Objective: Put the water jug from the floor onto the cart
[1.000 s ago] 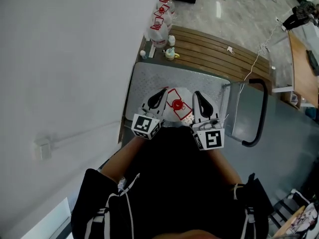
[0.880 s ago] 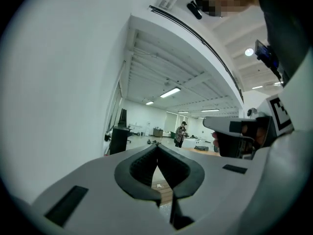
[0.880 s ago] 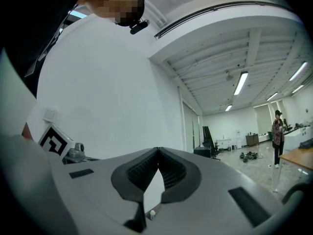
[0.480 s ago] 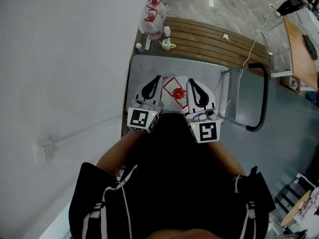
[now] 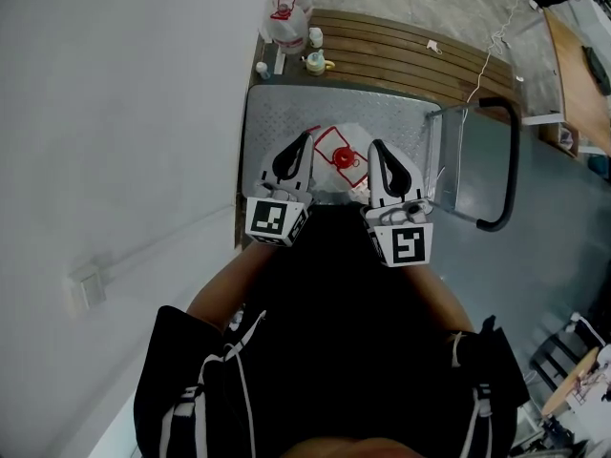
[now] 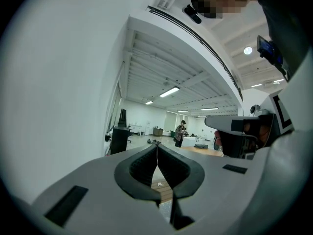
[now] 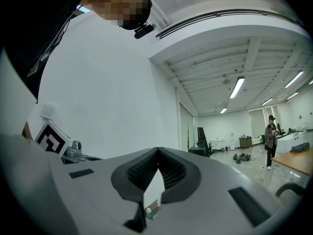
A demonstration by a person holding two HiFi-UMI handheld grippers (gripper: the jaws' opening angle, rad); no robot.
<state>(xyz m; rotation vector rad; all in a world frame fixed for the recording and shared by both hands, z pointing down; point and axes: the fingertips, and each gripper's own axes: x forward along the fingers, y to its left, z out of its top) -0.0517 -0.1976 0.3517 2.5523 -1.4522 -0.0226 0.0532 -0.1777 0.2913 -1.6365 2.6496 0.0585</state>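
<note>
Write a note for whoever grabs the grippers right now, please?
Left gripper: shut, empty.
Right gripper: shut, empty.
Both point level, one on each side of the jug.
Jug: over the cart deck, near the person's edge. Can't tell if it rests there or is squeezed between the grippers.
Left to do: check it sits firmly, then back off.
More jugs stand beyond the cart.

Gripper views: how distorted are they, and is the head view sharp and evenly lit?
Left gripper view: heavy fisheye, straight edges bow, black corners. Right gripper view: same fisheye and dark corners; ceiling lamp bright, no flare. Head view: sharp, evenly lit; jug and cart read clearly, black clothing shows little detail.
</note>
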